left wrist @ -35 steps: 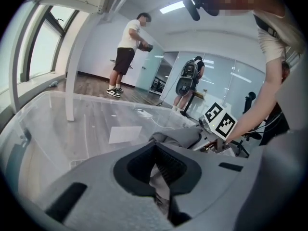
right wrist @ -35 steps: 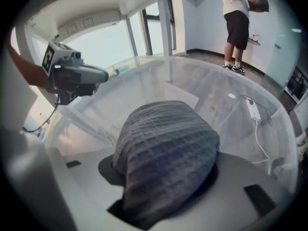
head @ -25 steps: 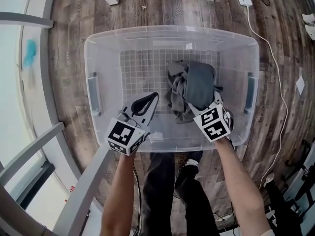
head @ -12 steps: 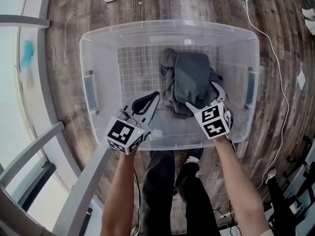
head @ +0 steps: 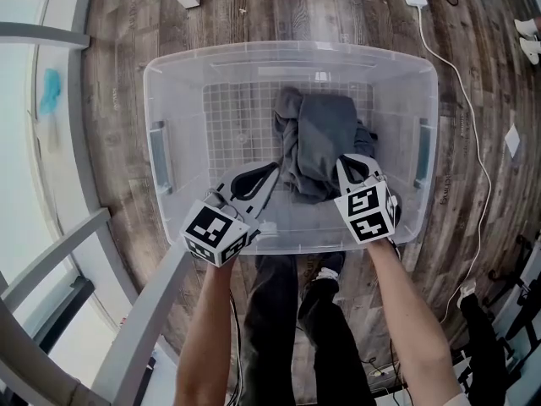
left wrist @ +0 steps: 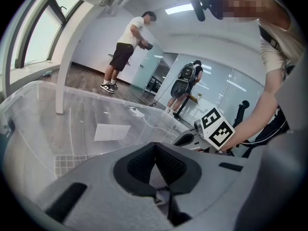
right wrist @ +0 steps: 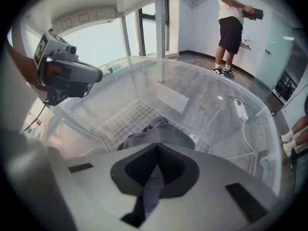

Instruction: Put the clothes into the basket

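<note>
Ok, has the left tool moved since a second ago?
No. The left tool still hangs over the near left corner of the clear plastic bin's grid floor, just inside the near rim, as before.

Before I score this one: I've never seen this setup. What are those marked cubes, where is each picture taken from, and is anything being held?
No robot here: a person carries two hand-held two-jaw grippers; the marked cube on each is part of it. The head view looks down from the person's head; each gripper view looks along its own jaws. A clear bin stands on the wooden floor with grey clothes inside. The left gripper is shut and empty. The right gripper has just closed above the clothes, apparently gripping nothing.
</note>
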Motion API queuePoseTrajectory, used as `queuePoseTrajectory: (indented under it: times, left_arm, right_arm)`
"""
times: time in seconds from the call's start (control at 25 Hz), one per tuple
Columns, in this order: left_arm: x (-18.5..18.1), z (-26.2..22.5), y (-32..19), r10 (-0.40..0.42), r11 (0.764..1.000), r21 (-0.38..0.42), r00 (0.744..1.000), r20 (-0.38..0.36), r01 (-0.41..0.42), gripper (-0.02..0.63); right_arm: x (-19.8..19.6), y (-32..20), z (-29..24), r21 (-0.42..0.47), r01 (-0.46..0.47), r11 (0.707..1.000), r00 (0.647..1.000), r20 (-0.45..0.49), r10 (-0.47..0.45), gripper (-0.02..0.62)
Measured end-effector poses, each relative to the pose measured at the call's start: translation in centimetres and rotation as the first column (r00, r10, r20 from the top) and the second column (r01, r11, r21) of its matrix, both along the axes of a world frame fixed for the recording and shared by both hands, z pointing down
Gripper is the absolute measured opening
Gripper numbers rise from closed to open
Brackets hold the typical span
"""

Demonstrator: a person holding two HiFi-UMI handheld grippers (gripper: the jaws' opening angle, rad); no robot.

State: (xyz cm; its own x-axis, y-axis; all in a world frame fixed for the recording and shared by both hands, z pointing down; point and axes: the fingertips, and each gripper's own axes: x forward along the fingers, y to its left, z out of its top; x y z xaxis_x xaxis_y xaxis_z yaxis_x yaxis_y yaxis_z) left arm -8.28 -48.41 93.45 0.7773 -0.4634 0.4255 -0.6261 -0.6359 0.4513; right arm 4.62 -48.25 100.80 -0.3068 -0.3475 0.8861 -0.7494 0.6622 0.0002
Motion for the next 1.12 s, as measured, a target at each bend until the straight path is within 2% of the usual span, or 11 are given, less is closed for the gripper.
queuePoseTrajectory:
  times: [0.36, 0.64, 0.96, 1.04, 1.12]
  left_arm:
    - [0.3, -1.0, 0.5, -0.012, 1.000, 0.000, 1.000, 0.010, 0.012, 0.012]
    - [2.0, -5.4, 1.2, 0.016, 1.000, -0.006, 1.000, 0.017, -0.016, 0.012]
    - [3.6, -14.4, -0.2, 0.020, 1.000, 0.000, 1.000, 0.023, -0.020, 0.012]
    - [3.7, -18.4, -0.9, 0.020, 1.000, 0.010, 1.000, 0.020, -0.020, 0.012]
    - [4.4, -23.9, -0.8, 0.019, 0.999, 0.030, 1.000, -0.019, -0.019, 0.012]
  right_arm:
    - [-0.3, 0.5, -1.3, 0.001, 0.016, 1.000, 1.000, -0.007, -0.016, 0.014]
    - [-0.8, 0.3, -6.4, 0.007, -0.013, 1.000, 0.999, 0.035, 0.012, 0.014]
    - [-1.1, -0.4, -15.8, 0.014, -0.043, 0.999, 0.995, 0.090, 0.042, 0.015]
    - [-1.5, -1.0, -19.6, 0.033, -0.053, 0.998, 0.992, 0.115, 0.049, 0.014]
    - [-1.6, -1.1, -24.5, 0.071, -0.059, 0.996, 0.988, 0.143, 0.049, 0.014]
